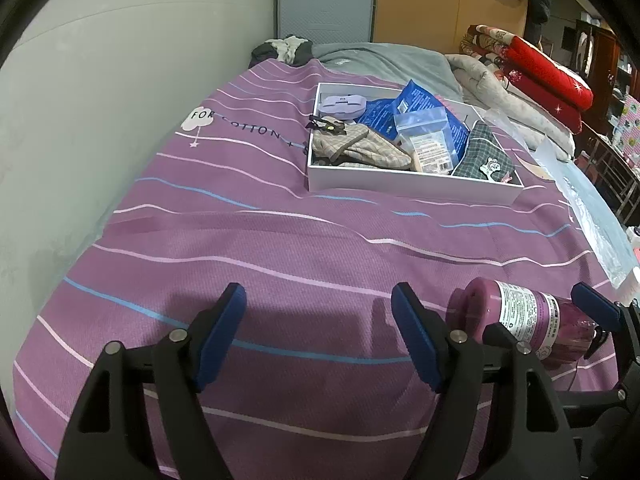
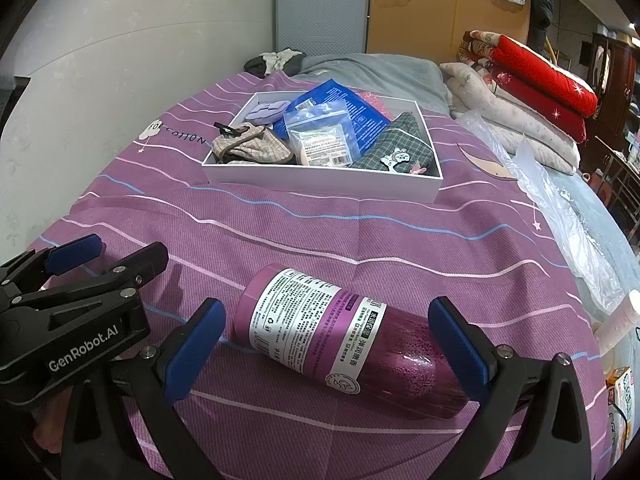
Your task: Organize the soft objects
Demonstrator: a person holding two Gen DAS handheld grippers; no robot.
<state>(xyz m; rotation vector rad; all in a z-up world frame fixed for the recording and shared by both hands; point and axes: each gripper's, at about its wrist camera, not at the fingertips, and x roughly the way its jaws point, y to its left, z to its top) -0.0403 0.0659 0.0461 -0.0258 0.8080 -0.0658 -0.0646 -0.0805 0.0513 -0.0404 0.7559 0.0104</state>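
Note:
A purple lotion bottle [image 2: 344, 336] with a white label lies on its side on the purple striped bedspread [image 2: 320, 240]. My right gripper [image 2: 326, 344] is open with its blue pads on either side of the bottle, not squeezing it. The bottle also shows in the left wrist view [image 1: 524, 320], at the right. My left gripper [image 1: 320, 332] is open and empty over the bedspread, left of the bottle; it also shows in the right wrist view [image 2: 108, 254]. A white box [image 2: 320, 184] farther back holds a plaid pouch [image 2: 252, 146], blue packets [image 2: 340, 108], a clear bag [image 2: 320, 136] and a green plaid cloth [image 2: 396, 148].
A wall [image 2: 100, 60] runs along the left of the bed. Folded red and cream quilts [image 2: 532, 92] are stacked at the back right. Clear plastic sheeting [image 2: 560, 216] lies along the bed's right edge. A grey blanket [image 2: 372, 68] lies behind the box.

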